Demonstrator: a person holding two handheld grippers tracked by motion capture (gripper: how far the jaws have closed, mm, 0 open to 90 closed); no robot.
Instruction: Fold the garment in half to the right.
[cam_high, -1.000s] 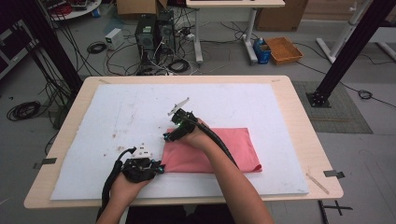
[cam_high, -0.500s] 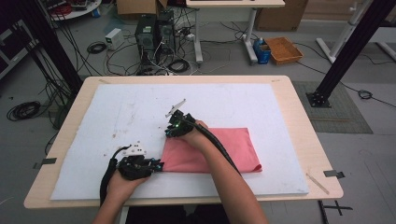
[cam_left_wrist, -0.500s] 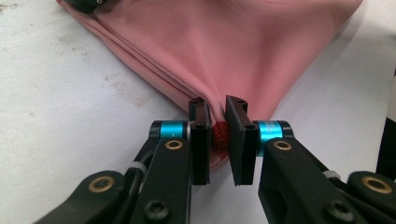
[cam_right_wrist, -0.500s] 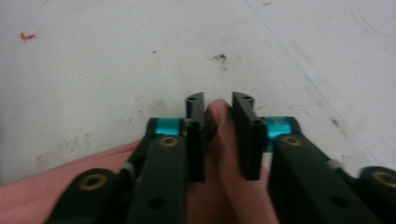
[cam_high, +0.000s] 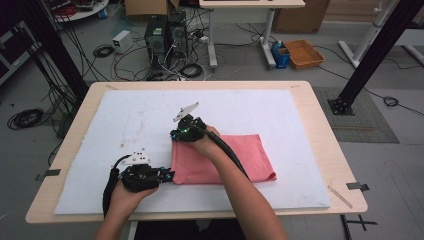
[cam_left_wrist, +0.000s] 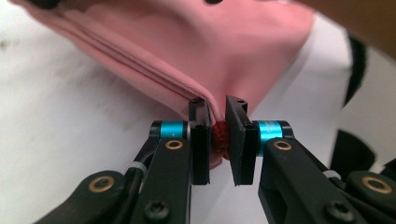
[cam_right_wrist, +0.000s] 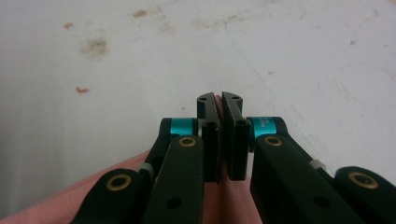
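Pinching pink cloth (cam_high: 220, 160): left tongs (cam_left_wrist: 217, 140), right tongs (cam_right_wrist: 219, 135).

A wooden desk (cam_high: 320, 130) sits in the middle of the frame with a big white mat (cam_high: 125, 125) on top. The floor (cam_high: 240, 60) is grey. At the upper left, black cables (cam_high: 25, 117) lie in loops. Two black computer towers (cam_high: 167, 32) stand at the top. An orange tray (cam_high: 304, 52) sits at the upper right, near a black post (cam_high: 370, 55).
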